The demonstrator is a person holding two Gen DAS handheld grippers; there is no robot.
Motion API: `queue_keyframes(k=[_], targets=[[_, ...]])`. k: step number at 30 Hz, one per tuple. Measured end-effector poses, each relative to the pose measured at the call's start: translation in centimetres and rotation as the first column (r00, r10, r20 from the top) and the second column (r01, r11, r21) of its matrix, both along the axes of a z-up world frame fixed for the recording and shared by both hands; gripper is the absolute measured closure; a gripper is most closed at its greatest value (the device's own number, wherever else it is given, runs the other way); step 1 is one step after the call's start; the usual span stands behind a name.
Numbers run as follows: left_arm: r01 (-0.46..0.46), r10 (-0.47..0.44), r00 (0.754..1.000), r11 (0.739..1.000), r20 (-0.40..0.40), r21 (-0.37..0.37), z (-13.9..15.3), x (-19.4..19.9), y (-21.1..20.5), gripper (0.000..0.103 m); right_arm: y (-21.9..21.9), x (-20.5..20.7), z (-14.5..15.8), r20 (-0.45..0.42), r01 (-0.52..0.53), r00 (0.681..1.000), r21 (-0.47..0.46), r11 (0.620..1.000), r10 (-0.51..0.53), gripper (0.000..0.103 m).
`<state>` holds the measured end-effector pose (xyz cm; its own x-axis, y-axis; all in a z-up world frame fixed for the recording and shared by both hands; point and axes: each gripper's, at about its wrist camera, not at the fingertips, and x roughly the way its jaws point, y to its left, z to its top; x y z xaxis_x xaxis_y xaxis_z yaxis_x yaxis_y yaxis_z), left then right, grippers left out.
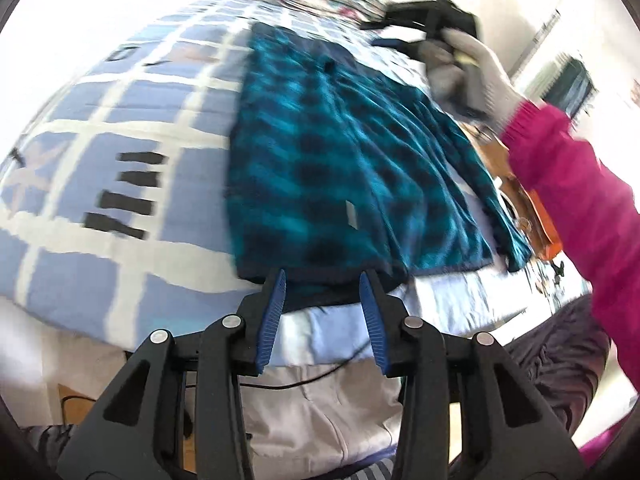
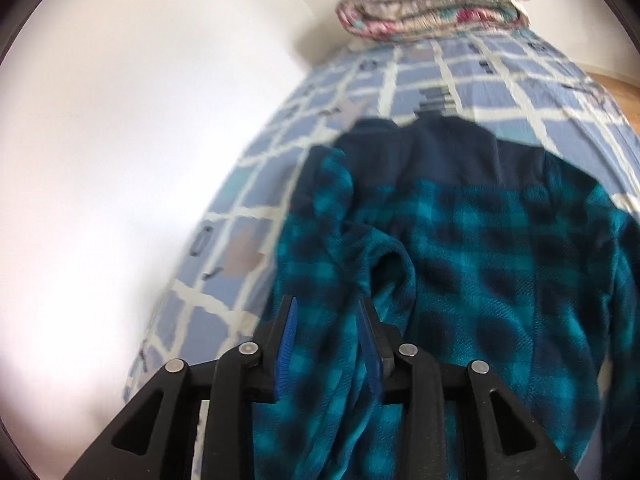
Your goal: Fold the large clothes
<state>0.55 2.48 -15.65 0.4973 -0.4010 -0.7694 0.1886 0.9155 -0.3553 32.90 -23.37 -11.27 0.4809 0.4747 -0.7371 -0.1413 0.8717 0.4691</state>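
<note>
I have the teal plaid fleece (image 1: 320, 152) lying flat on the bed (image 1: 120, 120), its long axis running straight away from my left gripper (image 1: 322, 280), dark hem nearest me and navy collar at the far end. That is the relation the next move turns on: the hem sits right at the tips of my left gripper, so a fold along the length would start from here and travel away from me.

My left gripper is partly spread, and its blue pads (image 1: 276, 300) frame the hem edge without pressing on it; I see nothing pinched. In the left wrist view my right gripper (image 1: 404, 30) is up above the far right side of the garment, carried by a gloved hand (image 1: 480, 72) with a pink sleeve (image 1: 580, 184) behind it.

From the right wrist view, my right gripper (image 2: 328, 320) is also partly spread, with plaid cloth directly beneath and between its fingers; blur keeps me from telling whether the pads touch, but they do not look clamped. A rumpled ridge of fleece (image 2: 384, 264) lies just ahead of it, and the navy yoke (image 2: 432, 152) is further out. A folded floral quilt (image 2: 432, 4) sits at the bed's far end, well apart.

I judge the left hand nearer the hem, the right nearer the body.
</note>
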Motion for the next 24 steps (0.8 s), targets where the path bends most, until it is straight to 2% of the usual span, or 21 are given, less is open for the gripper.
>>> queue_keyframes(k=[3, 6, 8, 11, 20, 24], targets=[[-0.078, 0.078, 0.997, 0.997, 0.001, -0.024, 0.1, 1.0, 0.9, 0.064, 0.5, 0.9, 1.3, 0.025, 0.017, 1.0, 0.013, 1.0, -0.017, 0.064], [-0.105, 0.105, 0.994, 0.994, 0.002, -0.006, -0.6, 2.6, 0.5, 0.064, 1.0, 3.7, 1.1, 0.021, 0.026, 0.999, 0.042, 0.999, -0.027, 0.062], [-0.115, 0.115, 0.993, 0.993, -0.01, 0.005, -1.4, 3.7, 0.3, 0.064, 1.5, 5.4, 0.8, 0.02, 0.027, 0.999, 0.041, 0.999, -0.028, 0.055], [-0.127, 0.126, 0.991, 0.992, -0.045, -0.005, -2.8, 5.3, 0.3, 0.064, 3.1, 9.0, -0.4, 0.009, 0.017, 1.0, 0.023, 1.0, -0.017, 0.054], [-0.178, 0.176, 0.977, 0.984, -0.118, -0.01, -6.0, 9.0, 1.5, 0.064, 6.9, 19.9, -6.6, -0.038, 0.0, 0.999, -0.03, 1.0, -0.001, 0.047], [-0.198, 0.193, 0.966, 0.98, -0.173, -0.01, -7.8, 9.8, 1.6, 0.064, 7.9, 23.3, -9.9, -0.081, -0.013, 0.997, -0.001, 1.0, 0.013, 0.047]])
